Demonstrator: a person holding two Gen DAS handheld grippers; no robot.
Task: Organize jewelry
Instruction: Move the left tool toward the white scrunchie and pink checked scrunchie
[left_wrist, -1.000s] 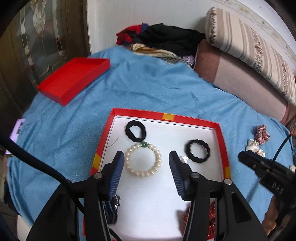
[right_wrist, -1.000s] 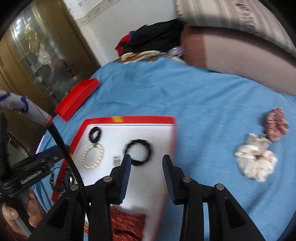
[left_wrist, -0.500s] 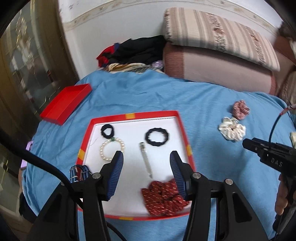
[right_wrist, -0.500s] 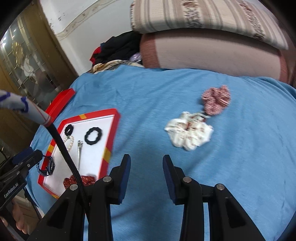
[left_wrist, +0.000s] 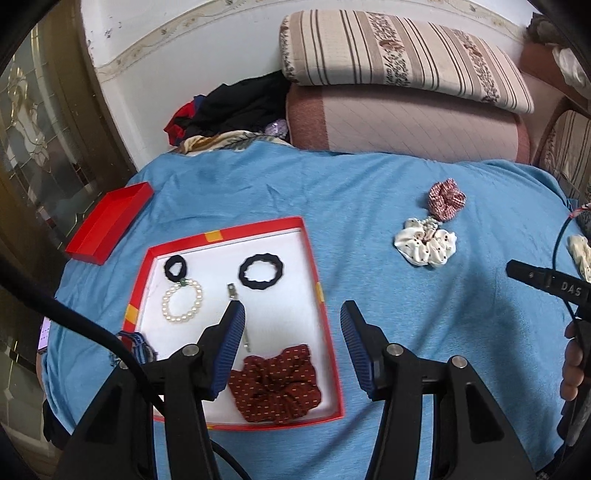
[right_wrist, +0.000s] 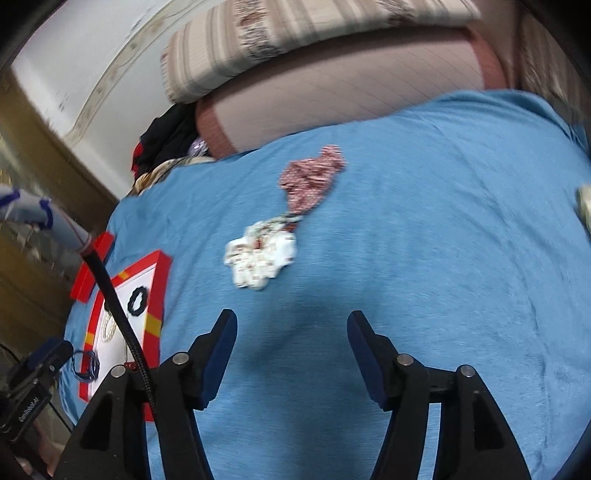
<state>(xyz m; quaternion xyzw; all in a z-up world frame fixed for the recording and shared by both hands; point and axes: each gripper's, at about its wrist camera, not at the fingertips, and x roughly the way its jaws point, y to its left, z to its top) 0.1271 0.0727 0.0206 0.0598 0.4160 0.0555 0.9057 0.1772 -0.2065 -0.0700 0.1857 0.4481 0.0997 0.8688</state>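
Note:
A red-rimmed white tray (left_wrist: 314, 258) lies on the blue blanket. It holds a pearl bracelet (left_wrist: 182, 301), two black hair ties (left_wrist: 261, 273), a metal clip (left_wrist: 238, 317) and a dark red scrunchie (left_wrist: 275, 382). My left gripper (left_wrist: 291, 325) is open and empty above the tray's right edge. A white scrunchie (left_wrist: 424, 245) and a pink checked scrunchie (left_wrist: 446, 197) lie on the blanket to the right. My right gripper (right_wrist: 291, 332) is open and empty, short of the white scrunchie (right_wrist: 260, 258) and the pink scrunchie (right_wrist: 312, 181).
A red box lid (left_wrist: 109, 221) lies at the blanket's left edge. A blue cord bracelet (left_wrist: 136, 345) sits just left of the tray. Another pale scrunchie (left_wrist: 580, 254) lies far right. Pillows (left_wrist: 402, 66) and a clothes pile (left_wrist: 236, 110) line the back.
Both grippers have pulled back and swung right. The left one rose away from the pearl bracelet. The right one left the tray and now faces the two loose scrunchies.

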